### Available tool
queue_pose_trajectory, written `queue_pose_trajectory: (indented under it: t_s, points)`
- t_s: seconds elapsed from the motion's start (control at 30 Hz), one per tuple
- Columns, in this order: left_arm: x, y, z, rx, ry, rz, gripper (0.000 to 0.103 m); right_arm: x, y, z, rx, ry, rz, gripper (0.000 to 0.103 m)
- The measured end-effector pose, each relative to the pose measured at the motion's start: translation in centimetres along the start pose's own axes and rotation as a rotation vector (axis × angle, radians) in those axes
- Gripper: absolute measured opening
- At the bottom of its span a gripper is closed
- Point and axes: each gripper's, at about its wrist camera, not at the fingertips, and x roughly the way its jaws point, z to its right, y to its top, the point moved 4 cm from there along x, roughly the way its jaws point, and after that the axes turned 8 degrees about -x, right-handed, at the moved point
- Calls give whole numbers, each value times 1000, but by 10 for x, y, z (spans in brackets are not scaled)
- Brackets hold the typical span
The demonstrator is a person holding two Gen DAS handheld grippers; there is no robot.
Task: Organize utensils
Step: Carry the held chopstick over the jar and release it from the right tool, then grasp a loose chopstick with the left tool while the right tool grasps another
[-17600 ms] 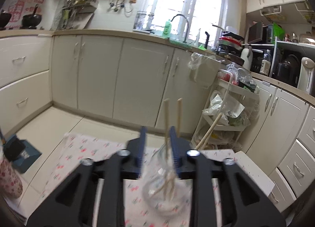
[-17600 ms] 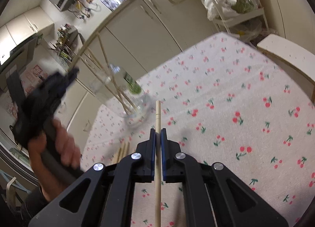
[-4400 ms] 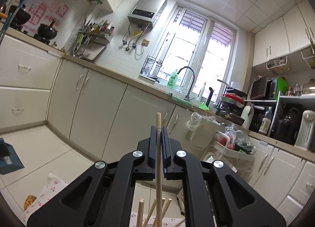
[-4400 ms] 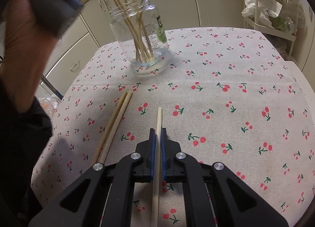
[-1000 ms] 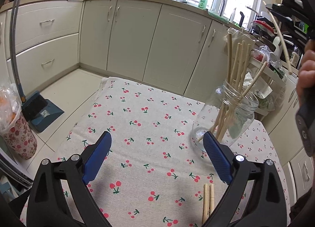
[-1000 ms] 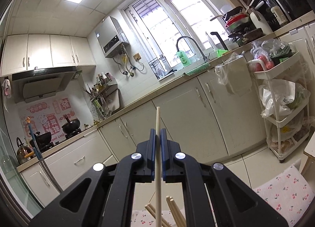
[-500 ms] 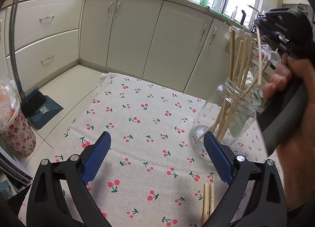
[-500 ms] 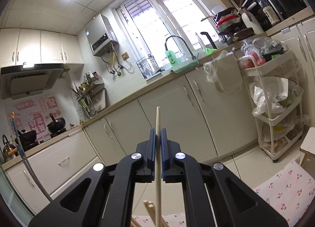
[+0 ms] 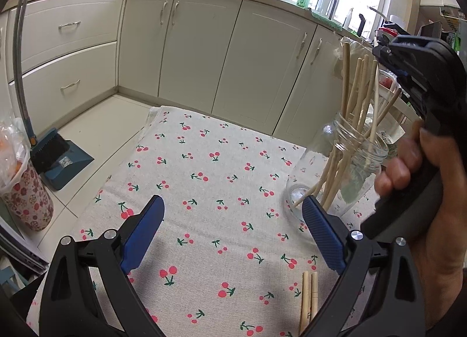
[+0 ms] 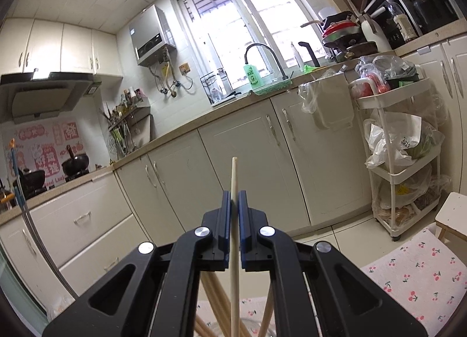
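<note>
Left gripper [image 9: 232, 229]: nearest in the left wrist view, jaws spread wide with nothing between the blue pads, poised over the cherry-print cloth [image 9: 204, 179].
Loose pair: two chopsticks [image 9: 308, 299] lie side by side on the cloth at about 5 o'clock from the left gripper's midpoint, just inside its right-hand finger, long axes running near to far.
Jar: the glass jar [image 9: 347, 161] stands on the cloth at about 2 o'clock from the left gripper, mouth up, with a sheaf of chopsticks [image 9: 357, 94] leaning in it, tips fanned upward.
Right gripper [image 10: 232, 199]: jaws clenched on a single pale chopstick [image 10: 234, 249]; in its own view the stick runs straight through the pads along 12 to 6 o'clock.
Right hand [image 9: 432, 191]: a person's hand grips the handle just beside the jar, at 3 o'clock in the left wrist view.
Key relation: the held stick hangs near upright with its lower end inside the jar mouth, among the others; whether it touches the bottom cannot be told.
Nearer hand: the right one is at the jar; the left one is closer to the loose pair.
Step, as I judge it: lower and let go of the stick, then collect the pair.
Risk: the tip may knock the leaning sticks.
</note>
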Motion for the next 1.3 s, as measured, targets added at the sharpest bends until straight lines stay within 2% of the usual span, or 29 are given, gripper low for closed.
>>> queue_pose_trajectory:
  t_s: [0.33, 0.6, 0.73, 0.8, 0.93, 1.07, 1.17, 1.3]
  points:
    - [1, -1, 1, 1, 2, 0, 92, -26, -21, -3, -71, 19, -64, 6]
    - [1, -1, 0, 0, 1, -5, 92, -37, -49, 2, -93, 14, -179, 6]
    - [2, -1, -1, -9, -2, -11, 92, -60, -52, 10, -76, -4, -205, 17]
    - [3, -1, -2, -19, -8, -15, 92, -76, -55, 15, -65, -12, -224, 18]
    - [3, -1, -6, -43, -24, -17, 92, -109, -78, 21, -48, -18, -354, 18]
    - [2, 0, -9, -60, -47, -17, 92, -135, -127, 17, -52, 0, -563, 18]
    - [0, -1, -11, -47, -32, -62, 92, -142, -152, 4, -57, 34, -673, 18]
    - [-17, -10, -28, -47, -2, -101, 92, -145, -160, -18, -106, 70, -726, 19]
